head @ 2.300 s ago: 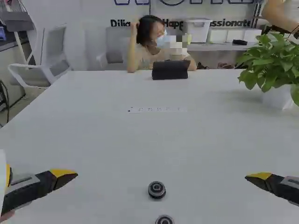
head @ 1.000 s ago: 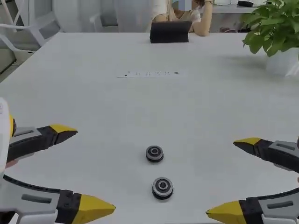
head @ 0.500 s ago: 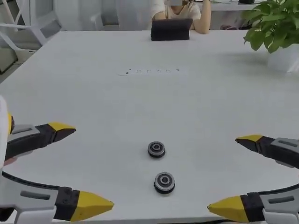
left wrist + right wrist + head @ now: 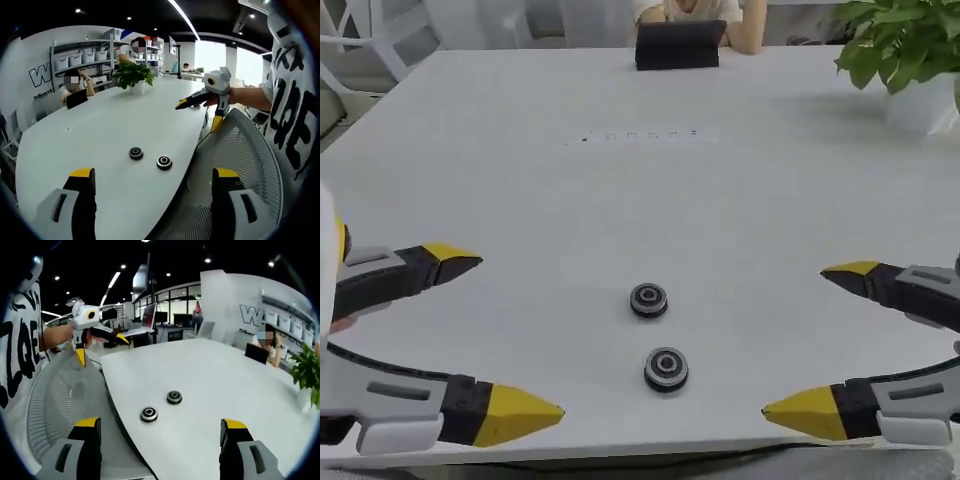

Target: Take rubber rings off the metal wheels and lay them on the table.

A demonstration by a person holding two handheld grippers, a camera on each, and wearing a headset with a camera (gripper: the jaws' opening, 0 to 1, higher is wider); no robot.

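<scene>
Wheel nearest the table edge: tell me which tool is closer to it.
Right, but only narrowly. The right tool sits open to the right of the near wheel, the left tool open to its left; neither touches it.

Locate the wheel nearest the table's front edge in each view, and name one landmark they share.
Head view: the nearer wheel sits low centre, below the other wheel.
Left gripper view: nearer wheel just below centre, right of the other wheel.
Right gripper view: nearer wheel left of centre, lower left of the other wheel.
Shared landmark: the potted plant: top right, upper left, far right respectively.
</scene>
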